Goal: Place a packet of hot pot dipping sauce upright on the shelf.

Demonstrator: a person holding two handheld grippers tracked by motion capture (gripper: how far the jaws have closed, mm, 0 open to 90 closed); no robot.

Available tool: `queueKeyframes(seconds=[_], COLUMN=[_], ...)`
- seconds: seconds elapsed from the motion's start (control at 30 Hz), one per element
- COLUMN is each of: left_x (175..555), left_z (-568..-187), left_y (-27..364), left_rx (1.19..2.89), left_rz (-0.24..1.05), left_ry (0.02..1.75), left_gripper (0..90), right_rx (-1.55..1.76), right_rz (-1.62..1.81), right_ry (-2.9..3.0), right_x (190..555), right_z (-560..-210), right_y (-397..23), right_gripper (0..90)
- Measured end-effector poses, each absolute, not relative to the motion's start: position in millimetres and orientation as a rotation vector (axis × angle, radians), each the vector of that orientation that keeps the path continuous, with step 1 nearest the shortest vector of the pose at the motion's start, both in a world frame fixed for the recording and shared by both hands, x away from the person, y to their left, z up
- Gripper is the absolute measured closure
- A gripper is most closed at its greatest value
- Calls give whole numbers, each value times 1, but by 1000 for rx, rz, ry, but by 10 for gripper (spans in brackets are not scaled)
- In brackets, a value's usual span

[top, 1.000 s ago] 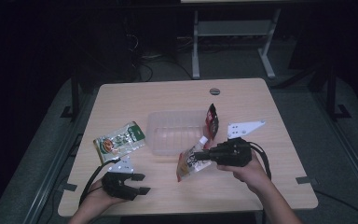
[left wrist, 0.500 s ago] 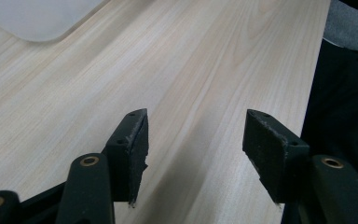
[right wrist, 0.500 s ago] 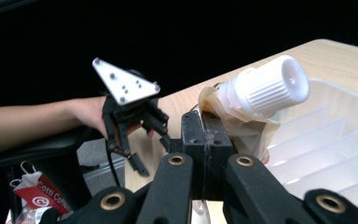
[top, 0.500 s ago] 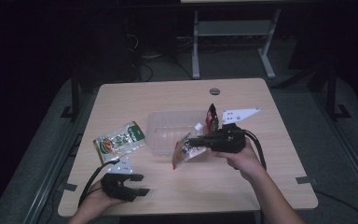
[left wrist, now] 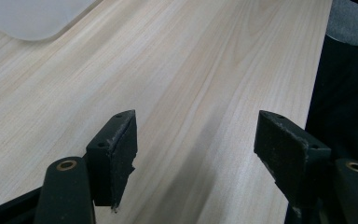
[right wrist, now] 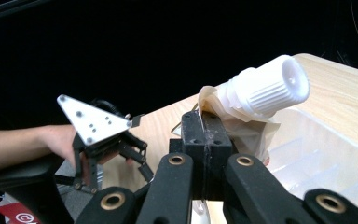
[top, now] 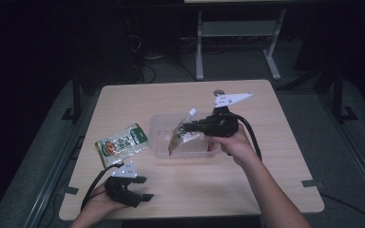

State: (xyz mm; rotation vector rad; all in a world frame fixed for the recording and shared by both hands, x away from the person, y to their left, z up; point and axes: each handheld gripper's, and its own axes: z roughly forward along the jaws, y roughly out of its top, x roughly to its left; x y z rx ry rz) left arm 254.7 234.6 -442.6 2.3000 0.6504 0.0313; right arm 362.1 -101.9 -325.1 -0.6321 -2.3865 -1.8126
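A soft pouch [top: 180, 134] with a white ribbed screw cap [right wrist: 265, 88] hangs tilted, cap uppermost, above the clear tub [top: 159, 124] at the table's middle.

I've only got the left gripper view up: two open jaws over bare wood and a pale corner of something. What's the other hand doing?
Observer: The right gripper is shut on a spouted pouch and holds it above a clear plastic bin.
Operator: Is that bin my pale corner?
Observer: Likely; it sits mid-table, beyond the left gripper.
Operator: Anything between my jaws?
Observer: Nothing; the left jaws have just been opening, over bare table.
Operator: More items left?
Observer: A green snack packet lies flat left of the bin.
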Motion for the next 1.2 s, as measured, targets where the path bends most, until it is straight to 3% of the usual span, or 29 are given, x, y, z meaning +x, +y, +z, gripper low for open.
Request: queueKeyframes(seconds=[1.2], left_x=[256], left_z=[-445], left_y=[234], left_rx=[2312], left_rz=[16], left_ry=[642], left_gripper=[289], right_rx=[-695], right_rz=[-1727], right_ry=[-2421], right_x=[418], right_z=[-349], right_y=[-33], right_gripper=[899])
